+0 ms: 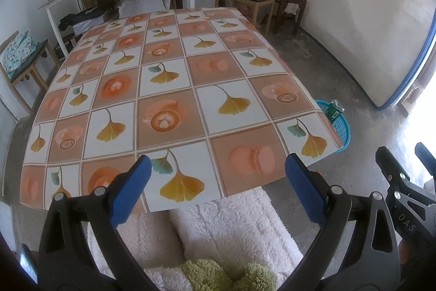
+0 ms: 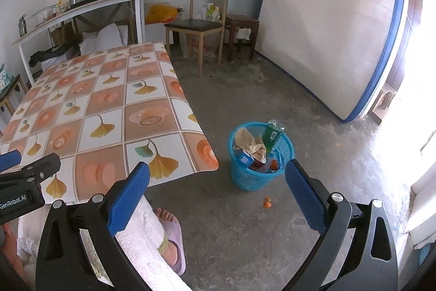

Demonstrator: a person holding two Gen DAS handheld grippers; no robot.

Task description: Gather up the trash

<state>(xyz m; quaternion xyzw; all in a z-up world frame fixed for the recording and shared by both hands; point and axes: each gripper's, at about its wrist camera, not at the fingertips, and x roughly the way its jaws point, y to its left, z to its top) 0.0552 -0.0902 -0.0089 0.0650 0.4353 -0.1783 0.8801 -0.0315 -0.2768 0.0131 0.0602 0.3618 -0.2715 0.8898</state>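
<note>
A blue mesh waste basket [image 2: 246, 176] stands on the concrete floor right of the table, holding a green bottle [image 2: 272, 134], crumpled brown paper [image 2: 249, 141] and other rubbish. The basket [image 1: 342, 127] peeks out past the table corner in the left wrist view. An orange scrap [image 2: 267, 204] lies on the floor in front of it. My right gripper [image 2: 216, 194] hangs open above the floor near the basket, empty. My left gripper [image 1: 218, 187] is open over the table's near edge, empty. A tiny yellow bit [image 1: 206, 17] sits at the table's far edge.
The table [image 1: 169, 67] wears a ginkgo-and-peach patterned cloth. A person's fluffy white robe [image 1: 231, 225] and slippered foot [image 2: 170, 239] are below. A wooden chair [image 2: 201, 26], stool [image 2: 242, 29], leaning mattress [image 2: 327, 32] and cluttered white side table [image 2: 81, 10] line the back.
</note>
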